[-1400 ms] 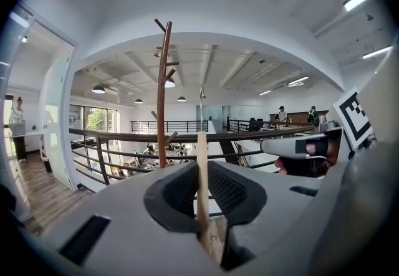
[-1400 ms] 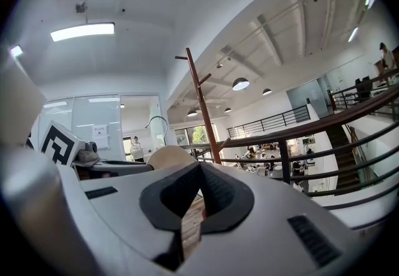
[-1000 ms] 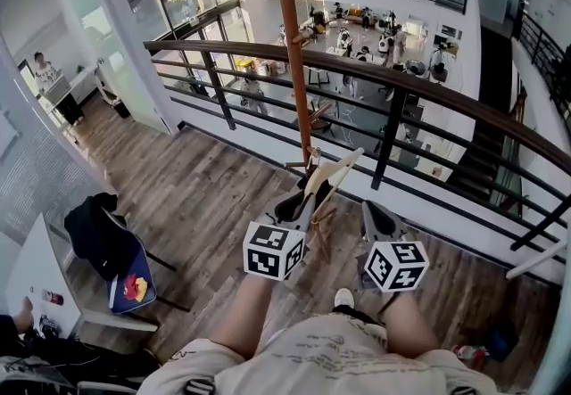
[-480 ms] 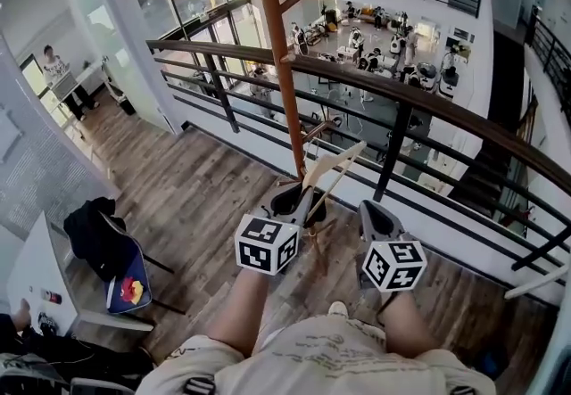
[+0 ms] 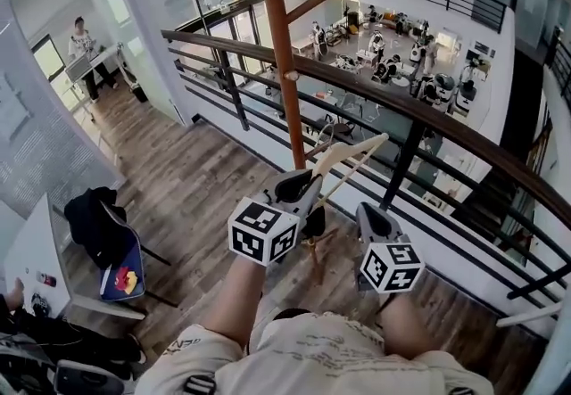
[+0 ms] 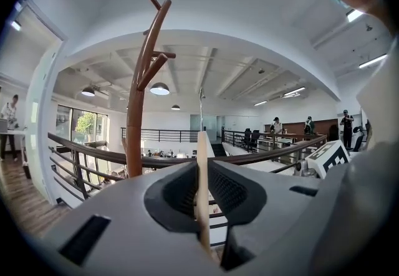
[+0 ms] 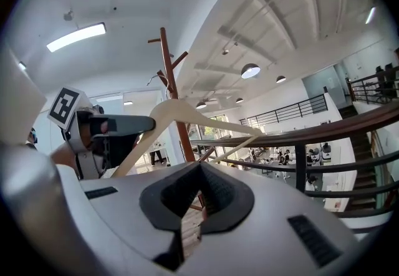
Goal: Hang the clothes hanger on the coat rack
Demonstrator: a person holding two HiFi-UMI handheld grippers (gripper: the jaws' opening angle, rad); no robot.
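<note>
With your left gripper [image 5: 299,193] clamped on the clothes hanger [image 5: 343,157] at 4 o'clock of the coat rack [image 5: 278,54], and your right gripper [image 5: 370,219] closed empty, you needed to raise it level toward the peg [image 5: 308,5] at 12 o'clock.

Left gripper [image 6: 202,199] with jaws closed on the thin edge of a pale wooden clothes hanger [image 6: 202,151], held upright. Brown coat rack [image 6: 135,125] stands left, before a dark railing [image 6: 81,147].
</note>
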